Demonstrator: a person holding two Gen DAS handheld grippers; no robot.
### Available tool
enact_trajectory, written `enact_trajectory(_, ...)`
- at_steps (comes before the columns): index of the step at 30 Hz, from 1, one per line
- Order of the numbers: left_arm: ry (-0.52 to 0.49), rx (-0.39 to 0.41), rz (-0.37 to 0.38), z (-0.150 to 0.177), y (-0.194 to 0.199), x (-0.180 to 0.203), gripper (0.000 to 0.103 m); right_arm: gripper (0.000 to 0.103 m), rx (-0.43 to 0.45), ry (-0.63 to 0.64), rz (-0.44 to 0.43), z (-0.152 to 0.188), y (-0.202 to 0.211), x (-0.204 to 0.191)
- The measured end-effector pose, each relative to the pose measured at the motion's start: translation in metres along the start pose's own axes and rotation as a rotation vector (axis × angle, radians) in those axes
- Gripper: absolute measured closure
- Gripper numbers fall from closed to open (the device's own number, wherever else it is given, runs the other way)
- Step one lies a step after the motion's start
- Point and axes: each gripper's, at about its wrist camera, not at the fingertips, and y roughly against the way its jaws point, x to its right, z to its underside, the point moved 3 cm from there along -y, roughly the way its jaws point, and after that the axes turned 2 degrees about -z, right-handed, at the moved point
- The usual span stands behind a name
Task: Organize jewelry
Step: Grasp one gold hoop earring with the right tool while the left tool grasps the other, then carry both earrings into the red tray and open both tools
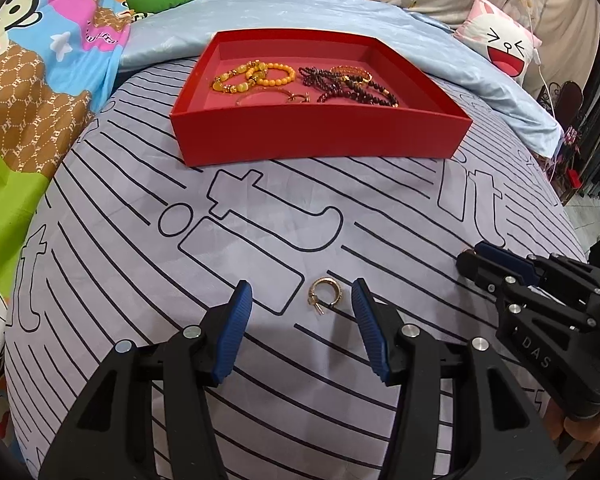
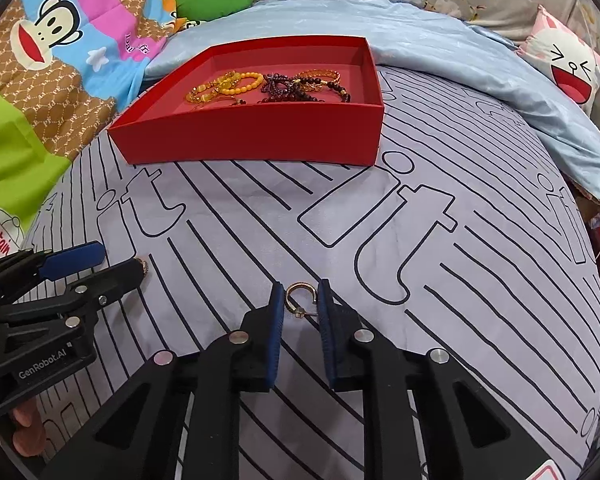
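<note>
A grey bedsheet [image 1: 260,400] printed with black stripes and outlined letters covers most of both views; beyond it at the far side lies a pale blue cloth [image 1: 340,12], with a cartoon monkey blanket [image 1: 40,60] to the far left and a pink-and-white cartoon cushion [image 1: 500,44] to the far right.

On the sheet, toward the far side, sits a shallow red tray [image 1: 320,136]; inside it, yellow bead bracelets [image 1: 256,76] lie in the left half and dark red bead strings [image 1: 352,86] in the right half, with a thin gold bangle [image 1: 276,98] just nearer than the yellow ones.

The left gripper [image 1: 302,298] hovers low over the near part of the sheet, its blue pads standing about half apart; a small gold hoop earring [image 1: 325,289] lies flat on the sheet between them, touching neither pad, somewhat closer to the right one; this claw holds nothing.

To the right of it, the right gripper [image 2: 301,300] has its jaws drawn close together around a second gold hoop earring [image 2: 300,294], which also rests on the sheet; the pads sit just beside the hoop on either side, and whether they actually press on it I cannot tell from either view.
</note>
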Motion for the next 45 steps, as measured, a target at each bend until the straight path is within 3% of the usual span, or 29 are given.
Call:
enact_trajectory(10, -0.025, 0.003, -0.015, 0.001, -0.004, 0.004, 0.055, 0.087, -0.003, -0.008, -0.011, 0.001, 0.002, 0.000)
enact_trajectory(23, -0.052, -0.010, -0.001, 0.000, -0.005, 0.008, 0.086, 0.087, -0.012, -0.023, -0.033, 0.003, 0.004, -0.002)
enact_trajectory(35, -0.053, -0.012, 0.023, -0.006, 0.002, 0.013, 0.087, 0.087, -0.001, -0.024, -0.071, -0.002, 0.016, -0.011)
enact_trajectory(45, -0.034, 0.038, 0.033, -0.033, 0.021, 0.012, 0.087, 0.087, 0.060, -0.025, -0.116, -0.032, 0.037, -0.020)
